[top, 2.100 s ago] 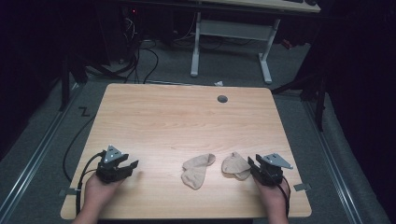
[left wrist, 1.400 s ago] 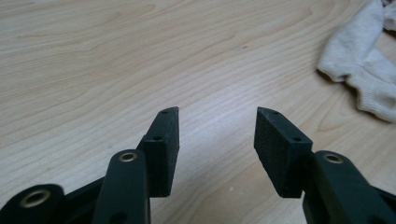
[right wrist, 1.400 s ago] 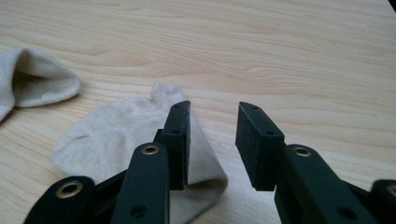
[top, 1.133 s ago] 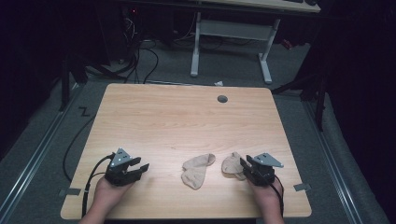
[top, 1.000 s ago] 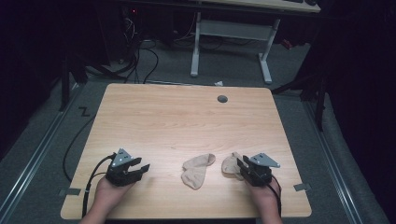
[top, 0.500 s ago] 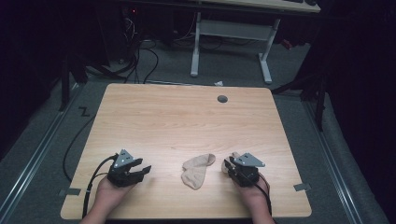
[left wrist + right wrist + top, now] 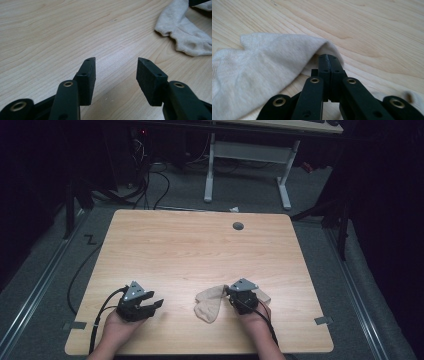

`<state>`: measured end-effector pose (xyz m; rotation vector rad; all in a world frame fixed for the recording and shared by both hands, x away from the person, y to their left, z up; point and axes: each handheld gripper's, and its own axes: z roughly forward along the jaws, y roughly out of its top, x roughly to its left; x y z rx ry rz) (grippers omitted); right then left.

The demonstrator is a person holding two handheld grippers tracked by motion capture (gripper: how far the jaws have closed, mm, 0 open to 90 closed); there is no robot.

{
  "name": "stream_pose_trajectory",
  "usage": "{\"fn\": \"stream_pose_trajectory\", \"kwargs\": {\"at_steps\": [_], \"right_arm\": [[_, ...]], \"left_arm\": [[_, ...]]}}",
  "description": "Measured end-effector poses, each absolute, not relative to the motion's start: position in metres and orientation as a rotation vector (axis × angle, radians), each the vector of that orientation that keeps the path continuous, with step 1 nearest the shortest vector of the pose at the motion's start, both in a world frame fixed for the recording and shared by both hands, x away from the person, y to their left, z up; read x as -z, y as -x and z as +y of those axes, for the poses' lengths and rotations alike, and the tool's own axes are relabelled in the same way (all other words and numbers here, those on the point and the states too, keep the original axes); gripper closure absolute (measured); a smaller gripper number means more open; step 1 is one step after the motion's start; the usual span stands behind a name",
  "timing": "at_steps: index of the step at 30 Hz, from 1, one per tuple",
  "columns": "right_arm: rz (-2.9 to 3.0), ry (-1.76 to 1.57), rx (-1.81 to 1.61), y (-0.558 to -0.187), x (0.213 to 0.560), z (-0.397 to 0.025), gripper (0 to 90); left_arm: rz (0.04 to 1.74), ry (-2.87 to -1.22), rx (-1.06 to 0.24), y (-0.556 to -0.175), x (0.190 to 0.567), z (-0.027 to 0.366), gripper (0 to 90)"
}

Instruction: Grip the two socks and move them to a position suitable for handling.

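Note:
Two beige socks lie near the front edge of the wooden table [image 7: 200, 250]. The larger-showing sock [image 7: 209, 306] [image 7: 185, 37] [image 7: 262, 72] lies front centre. My right gripper [image 7: 234, 296] [image 7: 329, 57] is shut, and this sock's edge rises to a peak at its tips, pinched there. A bit of the second sock [image 7: 264, 297] [image 7: 412, 100] shows to the right of and under that gripper. My left gripper [image 7: 156, 305] [image 7: 116, 61] rests open on bare wood to the left of the socks, with nothing between its jaws.
A round grey grommet [image 7: 238, 226] sits at the far middle of the table. The left gripper's cable [image 7: 100, 317] runs off the front left edge. Beyond the table stand a white desk frame [image 7: 247, 157] and floor cables.
My right gripper has moved left across the right-hand sock, covering most of it, and now sits against the centre sock. The left gripper shifted slightly right early on, then stayed.

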<state>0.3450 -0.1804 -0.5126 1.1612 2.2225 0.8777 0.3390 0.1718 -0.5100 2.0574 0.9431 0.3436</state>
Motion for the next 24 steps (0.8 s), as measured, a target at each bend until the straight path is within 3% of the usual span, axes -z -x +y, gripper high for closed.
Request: {"fn": "stream_pose_trajectory", "kwargs": {"at_steps": [10,24], "right_arm": [[2.276,-1.172,-0.808,-0.358,0.522,-0.167,90.0],[2.353,-1.060,-0.878,-0.312,0.523,-0.157,89.4]], "left_arm": [[0.924,-2.067,-0.336,-0.337,0.509,0.169,49.5],[0.830,-2.098,-0.290,-0.320,0.508,0.143,49.4]]}}
